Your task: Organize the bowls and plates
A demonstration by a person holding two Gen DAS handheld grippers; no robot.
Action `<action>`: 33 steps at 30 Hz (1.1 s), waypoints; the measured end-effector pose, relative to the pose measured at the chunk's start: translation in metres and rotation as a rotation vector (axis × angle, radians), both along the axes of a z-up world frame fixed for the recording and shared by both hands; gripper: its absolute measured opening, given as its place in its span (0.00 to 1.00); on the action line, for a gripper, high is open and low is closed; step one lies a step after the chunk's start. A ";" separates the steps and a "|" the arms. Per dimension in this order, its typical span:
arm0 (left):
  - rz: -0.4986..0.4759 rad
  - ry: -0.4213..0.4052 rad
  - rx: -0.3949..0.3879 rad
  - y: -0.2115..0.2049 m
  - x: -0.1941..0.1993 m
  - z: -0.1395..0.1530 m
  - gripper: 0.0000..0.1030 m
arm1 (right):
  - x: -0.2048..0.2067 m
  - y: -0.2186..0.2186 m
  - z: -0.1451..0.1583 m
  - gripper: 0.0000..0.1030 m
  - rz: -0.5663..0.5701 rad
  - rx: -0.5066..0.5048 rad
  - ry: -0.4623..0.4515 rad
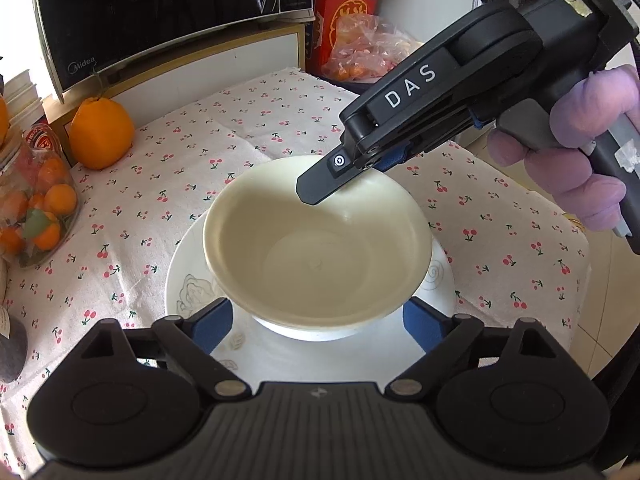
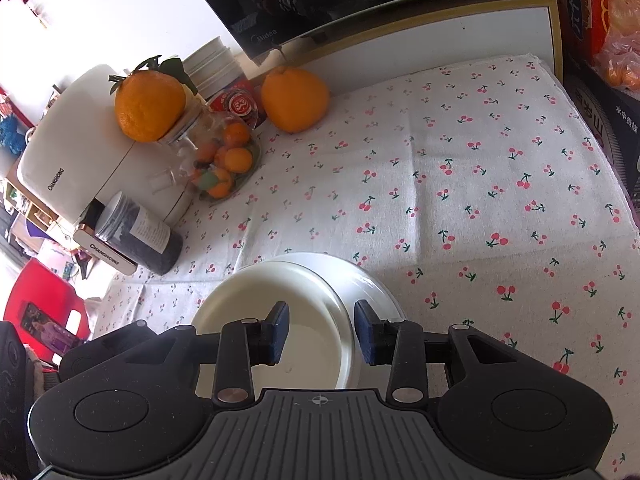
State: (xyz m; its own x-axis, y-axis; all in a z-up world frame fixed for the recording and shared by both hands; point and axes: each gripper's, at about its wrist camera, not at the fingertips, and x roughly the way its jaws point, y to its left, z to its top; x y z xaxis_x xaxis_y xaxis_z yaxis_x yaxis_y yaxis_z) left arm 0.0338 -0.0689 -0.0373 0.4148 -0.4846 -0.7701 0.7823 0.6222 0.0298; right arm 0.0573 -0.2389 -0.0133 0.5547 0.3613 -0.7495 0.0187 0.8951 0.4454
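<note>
A cream bowl (image 1: 316, 240) sits on a white plate (image 1: 188, 292) with a grey flower pattern, on the cherry-print tablecloth. My left gripper (image 1: 318, 326) is open; its blue pads stand wide apart on either side of the bowl's near base, above the plate. My right gripper (image 2: 323, 334) is open, and its pads straddle the bowl's rim (image 2: 344, 320) with a gap on both sides. It reaches the bowl's far rim from the upper right in the left wrist view (image 1: 340, 176). The bowl (image 2: 304, 320) and plate (image 2: 372, 284) show low in the right wrist view.
A large orange (image 1: 102, 134) and a glass jar of small oranges (image 1: 36, 196) stand at the left. A microwave (image 1: 160, 12) sits on a cabinet behind. A red box and a bag of oranges (image 1: 360, 52) stand at the back right. A dark jar (image 2: 140, 236) and a white appliance (image 2: 80, 148) stand at the left.
</note>
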 end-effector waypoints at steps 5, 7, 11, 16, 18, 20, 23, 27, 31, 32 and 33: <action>0.008 0.021 -0.001 0.000 0.002 0.000 0.96 | 0.000 -0.003 -0.002 0.55 -0.020 0.002 0.008; 0.012 0.026 0.001 0.000 0.002 0.000 0.96 | -0.001 -0.004 -0.001 0.60 -0.024 -0.003 0.005; 0.018 0.028 0.002 0.002 0.001 0.000 0.97 | -0.001 -0.004 0.000 0.67 -0.030 -0.008 0.000; 0.030 0.023 0.005 0.007 -0.002 0.002 0.98 | -0.003 -0.001 0.003 0.76 -0.029 -0.024 -0.012; 0.033 0.017 0.005 0.009 -0.005 0.004 0.98 | -0.005 0.001 0.004 0.76 -0.026 -0.028 -0.019; 0.036 0.009 0.006 0.010 -0.007 0.006 0.99 | -0.007 0.003 0.006 0.77 -0.025 -0.038 -0.025; 0.043 -0.001 0.002 0.011 -0.009 0.009 1.00 | -0.010 0.005 0.009 0.84 -0.037 -0.066 -0.044; 0.061 -0.004 -0.003 0.012 -0.010 0.012 1.00 | -0.014 0.009 0.014 0.88 -0.049 -0.116 -0.084; 0.106 -0.002 -0.001 0.013 -0.013 0.016 1.00 | -0.020 0.014 0.021 0.98 -0.091 -0.208 -0.162; 0.120 -0.001 0.001 0.013 -0.014 0.017 1.00 | -0.021 0.015 0.023 0.98 -0.098 -0.243 -0.185; 0.137 -0.001 0.002 0.014 -0.015 0.018 1.00 | -0.023 0.016 0.024 0.98 -0.102 -0.278 -0.204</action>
